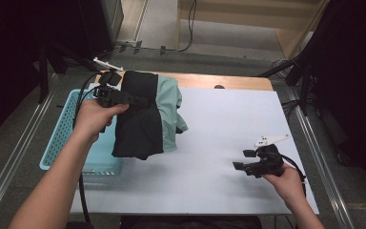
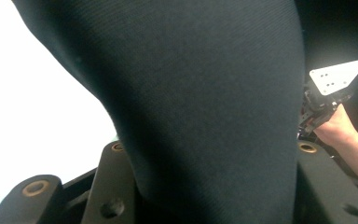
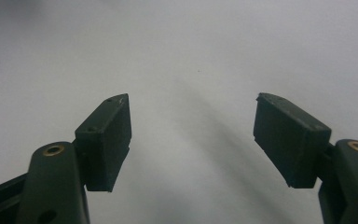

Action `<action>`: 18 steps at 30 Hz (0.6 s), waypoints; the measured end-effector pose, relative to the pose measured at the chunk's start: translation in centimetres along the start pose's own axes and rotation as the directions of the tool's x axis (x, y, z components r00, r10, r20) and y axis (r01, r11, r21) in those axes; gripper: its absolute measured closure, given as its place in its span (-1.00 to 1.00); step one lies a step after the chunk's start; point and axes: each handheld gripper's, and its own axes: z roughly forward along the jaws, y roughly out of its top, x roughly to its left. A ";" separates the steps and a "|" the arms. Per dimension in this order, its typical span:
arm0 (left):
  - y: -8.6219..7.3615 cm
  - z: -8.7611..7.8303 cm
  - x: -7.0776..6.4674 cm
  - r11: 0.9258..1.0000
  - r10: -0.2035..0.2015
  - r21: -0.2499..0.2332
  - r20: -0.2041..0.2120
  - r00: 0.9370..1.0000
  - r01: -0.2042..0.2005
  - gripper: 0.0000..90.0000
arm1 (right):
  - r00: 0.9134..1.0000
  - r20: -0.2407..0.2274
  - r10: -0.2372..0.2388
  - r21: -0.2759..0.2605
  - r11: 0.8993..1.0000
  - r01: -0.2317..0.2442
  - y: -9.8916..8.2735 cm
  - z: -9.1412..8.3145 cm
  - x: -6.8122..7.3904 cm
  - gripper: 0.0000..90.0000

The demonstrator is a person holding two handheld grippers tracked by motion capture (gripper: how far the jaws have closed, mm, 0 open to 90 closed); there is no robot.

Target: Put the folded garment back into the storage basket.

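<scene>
While the left tongs [image 1: 138, 100] are clenched on a folded black garment [image 1: 139, 119] held up over the tabletop's [image 1: 228, 129] left edge, a mint-green garment [image 1: 169, 112] hangs with it, right beside the light-blue basket [image 1: 62, 131]. Right tongs [image 1: 242, 160] rest low near the tabletop's right side, jaws spread, nothing between.
</scene>
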 end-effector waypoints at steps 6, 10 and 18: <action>-0.2 -1.4 0.9 1.000 -0.015 -0.005 -0.011 1.000 0.015 0.26 | 1.000 -0.002 0.001 0.003 1.000 -0.001 0.1 0.1 0.0 -0.42; -0.5 -2.1 1.3 1.000 -0.025 -0.007 -0.018 1.000 0.024 0.26 | 1.000 -0.002 -0.001 0.003 1.000 0.001 0.0 0.1 0.0 -0.42; -1.1 -3.7 2.7 0.998 -0.054 -0.024 -0.016 0.998 0.054 0.26 | 1.000 0.001 0.001 0.006 1.000 -0.001 0.0 0.2 -0.1 -0.42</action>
